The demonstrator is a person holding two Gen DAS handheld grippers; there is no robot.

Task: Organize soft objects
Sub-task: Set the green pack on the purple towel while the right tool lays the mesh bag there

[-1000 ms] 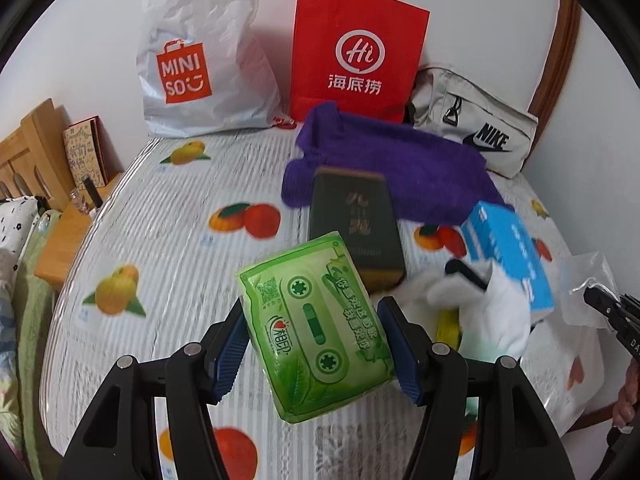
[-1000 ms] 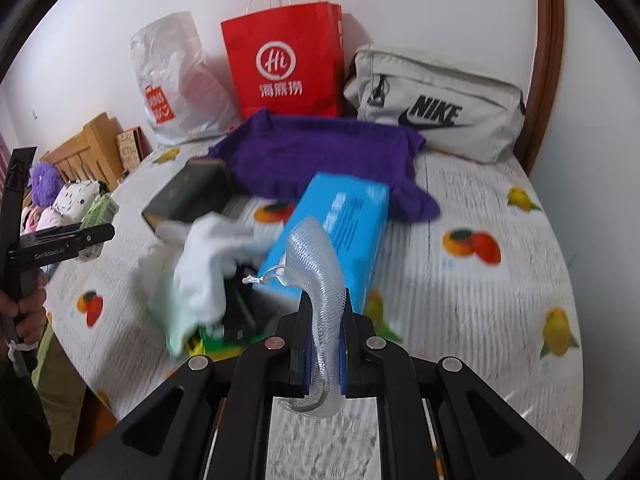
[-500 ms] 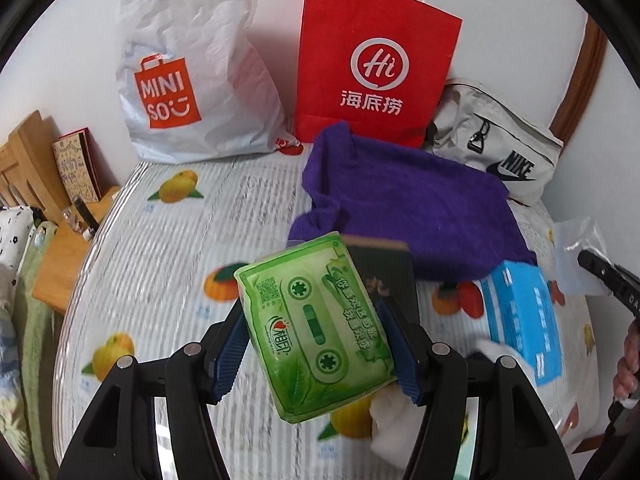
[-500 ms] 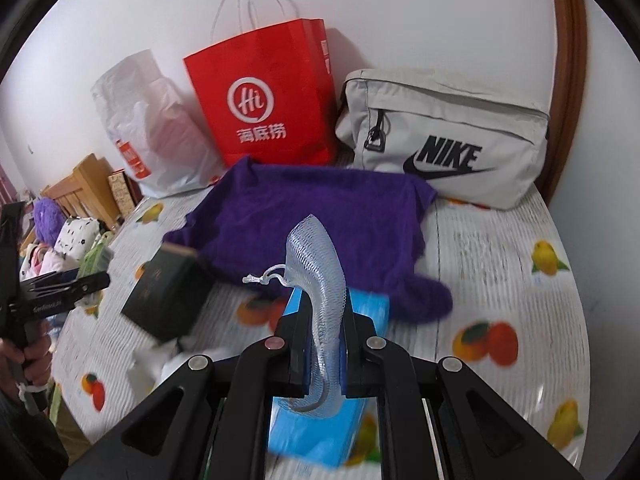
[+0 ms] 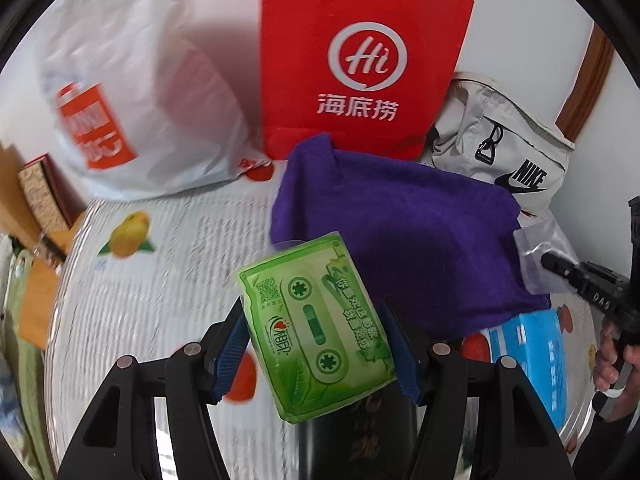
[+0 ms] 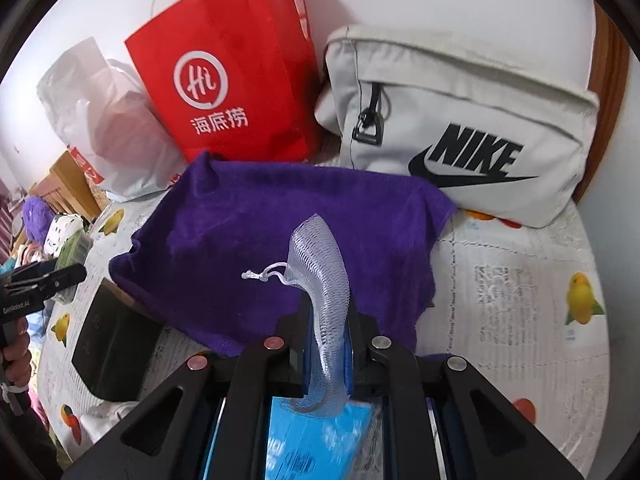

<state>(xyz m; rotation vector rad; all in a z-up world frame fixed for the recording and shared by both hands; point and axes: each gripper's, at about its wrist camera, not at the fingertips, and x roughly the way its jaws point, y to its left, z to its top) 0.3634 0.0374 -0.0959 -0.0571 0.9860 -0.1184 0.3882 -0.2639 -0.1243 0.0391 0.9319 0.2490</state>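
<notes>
Our left gripper (image 5: pixel 314 344) has its jaws clamped across a soft green tissue pack (image 5: pixel 316 344), light and squashy. Our right gripper (image 6: pixel 328 356) pinches a limp mesh bag (image 6: pixel 320 276) at mid-length, low in the frame.

The red paper bag (image 5: pixel 362 60) carries a white circular "Hi" logo with the characters 海底捞 beneath it. The grey pouch (image 6: pixel 460 120) bears "NIKE" in black above a swoosh. The white plastic bag (image 5: pixel 132 92) shows an orange panel; its lettering is blurred. The green tissue pack (image 5: pixel 318 340) displays a cassette graphic, a QR code and Chinese text too small to read. The left gripper (image 6: pixel 24 300) body reads "GenRobot.AI".
</notes>
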